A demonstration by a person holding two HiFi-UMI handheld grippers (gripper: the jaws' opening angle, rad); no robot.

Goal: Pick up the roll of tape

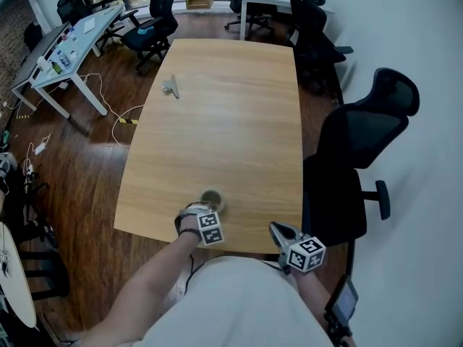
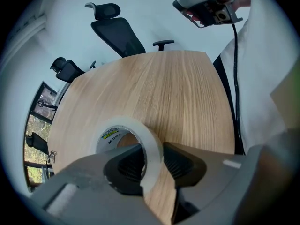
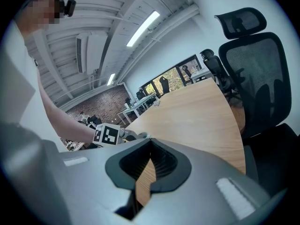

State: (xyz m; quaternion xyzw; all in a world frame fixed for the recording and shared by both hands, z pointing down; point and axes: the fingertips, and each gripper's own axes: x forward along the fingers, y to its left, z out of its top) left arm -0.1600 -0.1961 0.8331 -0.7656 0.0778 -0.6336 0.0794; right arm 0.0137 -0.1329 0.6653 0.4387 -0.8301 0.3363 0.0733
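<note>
A roll of clear tape lies flat on the light wooden table close to its near edge. My left gripper points steeply down over it. In the left gripper view one jaw stands inside the roll's hole and the other outside, and the pads press on the wall of the tape roll at my left gripper. My right gripper hovers at the table's near right edge, apart from the roll. In its own view my right gripper has its jaws together with nothing between them.
A small grey object lies far off on the table's left side. A black office chair stands against the table's right edge. More chairs and white desks fill the back of the room, and cables run over the floor on the left.
</note>
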